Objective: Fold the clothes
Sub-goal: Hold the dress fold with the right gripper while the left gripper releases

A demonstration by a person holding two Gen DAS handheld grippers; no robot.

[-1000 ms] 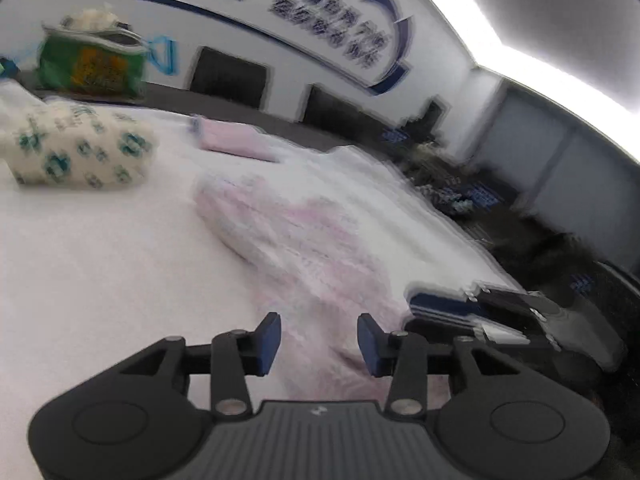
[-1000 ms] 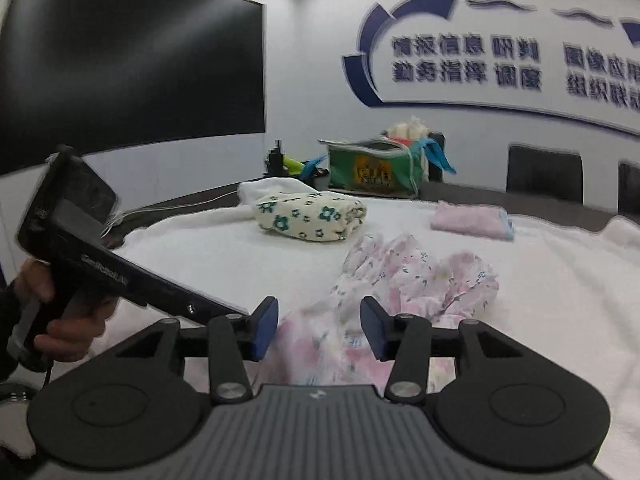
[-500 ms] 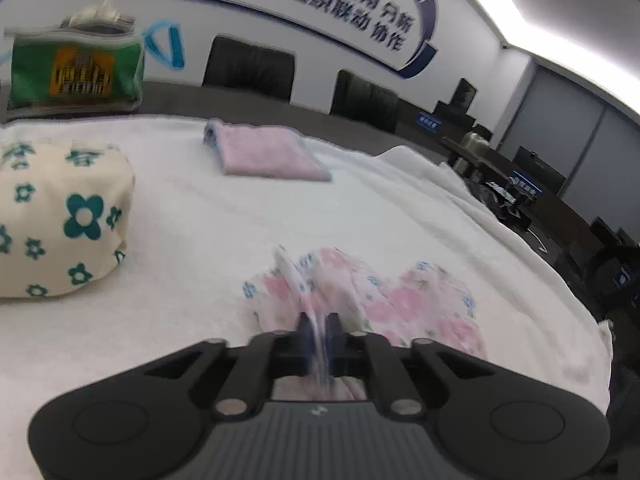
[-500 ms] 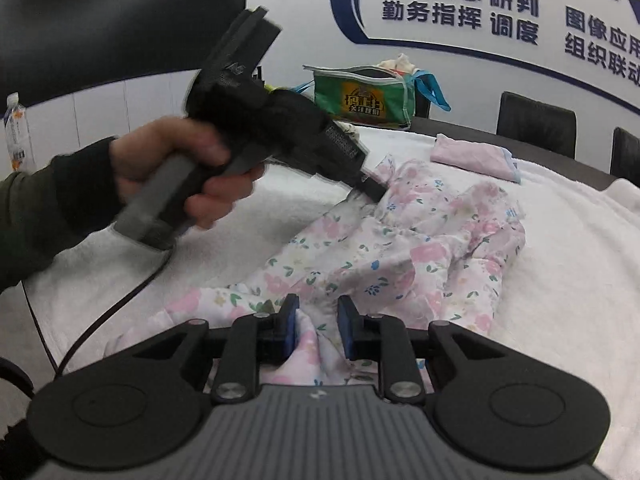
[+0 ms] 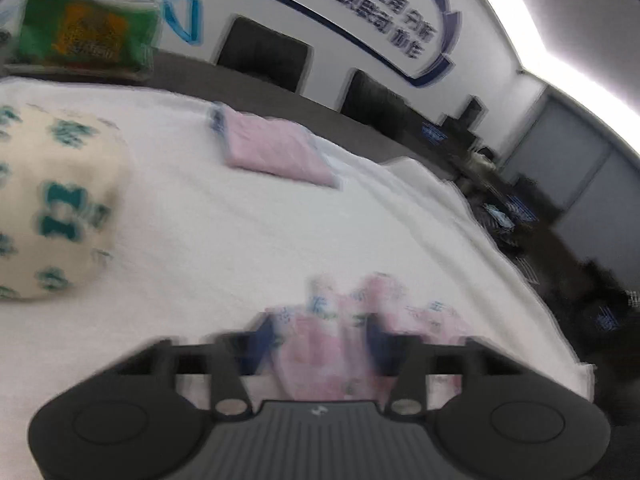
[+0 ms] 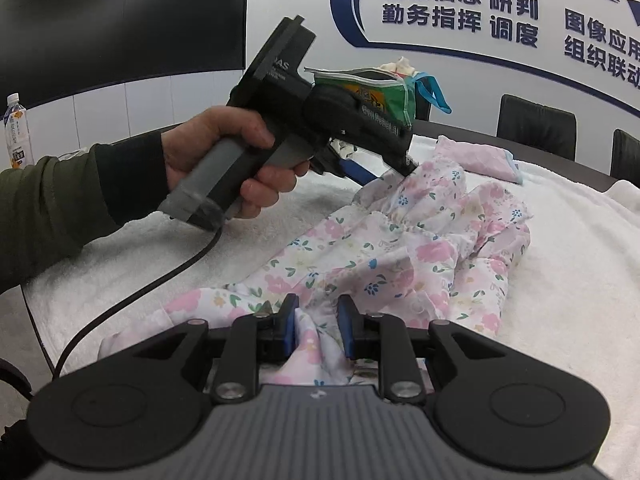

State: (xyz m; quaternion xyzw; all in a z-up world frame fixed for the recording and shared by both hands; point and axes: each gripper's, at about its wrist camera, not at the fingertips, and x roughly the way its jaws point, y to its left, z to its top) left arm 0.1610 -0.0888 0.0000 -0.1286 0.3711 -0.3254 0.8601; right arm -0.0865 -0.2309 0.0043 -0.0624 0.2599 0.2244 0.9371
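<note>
A pink floral garment (image 6: 404, 252) lies crumpled on the white towel-covered table (image 6: 568, 280). In the left wrist view, which is blurred, the garment (image 5: 320, 344) sits between the jaws of my left gripper (image 5: 318, 340), which stand wide apart. In the right wrist view my left gripper (image 6: 392, 170) is at the garment's far raised edge, held by a hand. My right gripper (image 6: 317, 322) has its jaws partly apart with a fold of the garment's near edge between them.
A cream bundle with green flowers (image 5: 52, 216) lies at the left. A folded pink cloth (image 5: 276, 152) lies further back, also in the right wrist view (image 6: 476, 156). A green bag (image 5: 84, 32) stands at the back. Black chairs (image 6: 536, 124) line the far side. A bottle (image 6: 16, 128) stands far left.
My left gripper, shut on the garment half a second ago, now has its jaws wide apart. My right gripper's jaws have spread a little. The garment's far edge stays raised.
</note>
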